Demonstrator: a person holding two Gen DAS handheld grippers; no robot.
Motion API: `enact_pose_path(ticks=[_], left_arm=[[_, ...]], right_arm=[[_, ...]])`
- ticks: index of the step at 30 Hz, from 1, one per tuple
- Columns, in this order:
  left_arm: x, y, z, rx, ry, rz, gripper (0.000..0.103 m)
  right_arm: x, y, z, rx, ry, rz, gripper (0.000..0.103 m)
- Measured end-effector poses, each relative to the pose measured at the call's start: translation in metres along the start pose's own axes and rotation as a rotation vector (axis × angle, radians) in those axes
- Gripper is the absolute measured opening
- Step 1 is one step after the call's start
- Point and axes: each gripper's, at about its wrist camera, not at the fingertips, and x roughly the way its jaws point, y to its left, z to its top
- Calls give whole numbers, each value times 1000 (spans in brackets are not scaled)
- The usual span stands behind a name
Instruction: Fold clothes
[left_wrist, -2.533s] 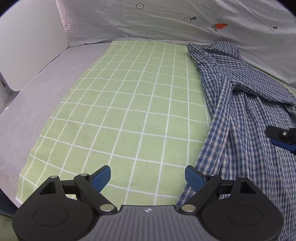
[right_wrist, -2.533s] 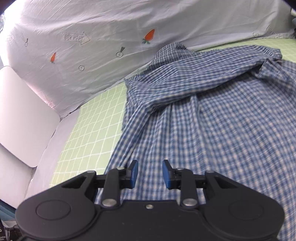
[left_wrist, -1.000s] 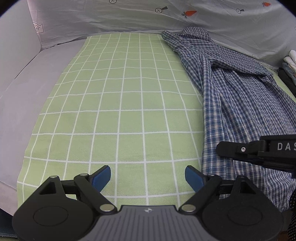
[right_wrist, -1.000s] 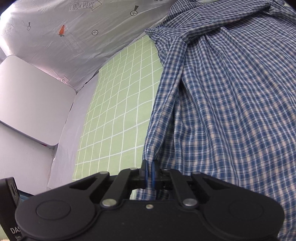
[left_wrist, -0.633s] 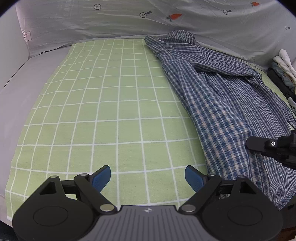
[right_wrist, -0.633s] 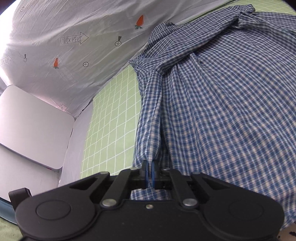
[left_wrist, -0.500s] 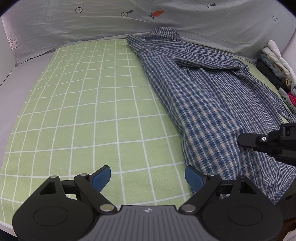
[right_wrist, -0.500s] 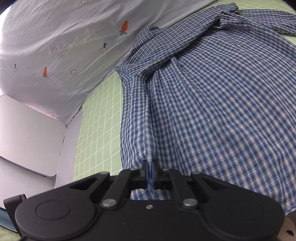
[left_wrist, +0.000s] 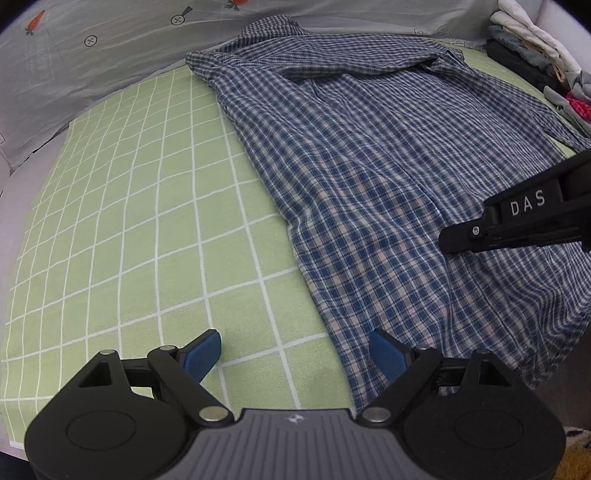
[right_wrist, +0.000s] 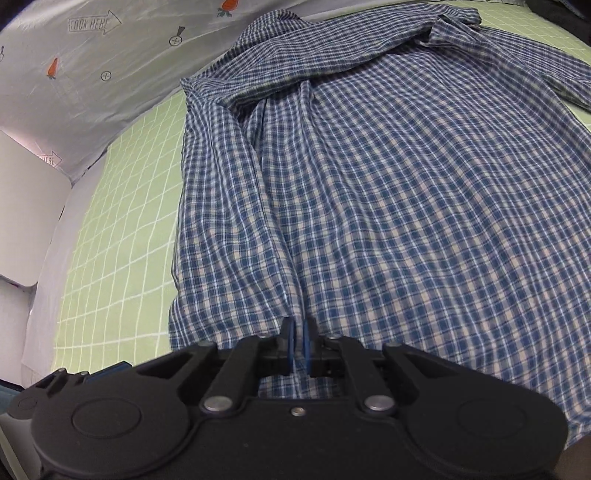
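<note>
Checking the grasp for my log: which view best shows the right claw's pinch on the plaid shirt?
The right wrist view: the right claw is shut on a fold of the plaid shirt, pads visible. The left wrist view shows only its black body from the side, its tips hidden.

**Bed under a green grid cover**

The bed wears a light green cover (left_wrist: 147, 229) crossed by white lines. A blue plaid shirt (left_wrist: 369, 166) lies spread flat on its right part. A stack of folded clothes (left_wrist: 535, 40) sits at the far right corner.
</note>
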Motion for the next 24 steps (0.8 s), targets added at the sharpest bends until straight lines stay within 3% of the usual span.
enact_pose_path(ticks=[4,6,10,11,12,14,15,19,24], left_arm=[[-1,2,5,-41,22,25,90],[-3,6,14,-74,13,48,90],[-7,20,39,-172,-16,84,90],[-7,26,47,-211,-26,85,90],[-6,32,56,-247,-35,84,90],[-3,42,71,-297,-51,89,89],[-1,46,80,-320,-61,96,90],[12,64,118,-368,-96,104,90],[35,84,173,-403,-136,103,90]], right_arm=[[-1,-2,7,-32,33,5,16],[-4,-6,15,-26,36,15,36],[-16,-14,43,-40,-17,-7,66],[-19,-18,52,-41,-43,-16,80],[-23,-22,61,-41,-70,-25,88],[-30,-30,78,-40,-127,-40,92],[-34,-36,88,-37,-158,-47,101],[-42,-63,125,-16,-276,-87,103],[-34,-105,181,56,-349,-171,103]])
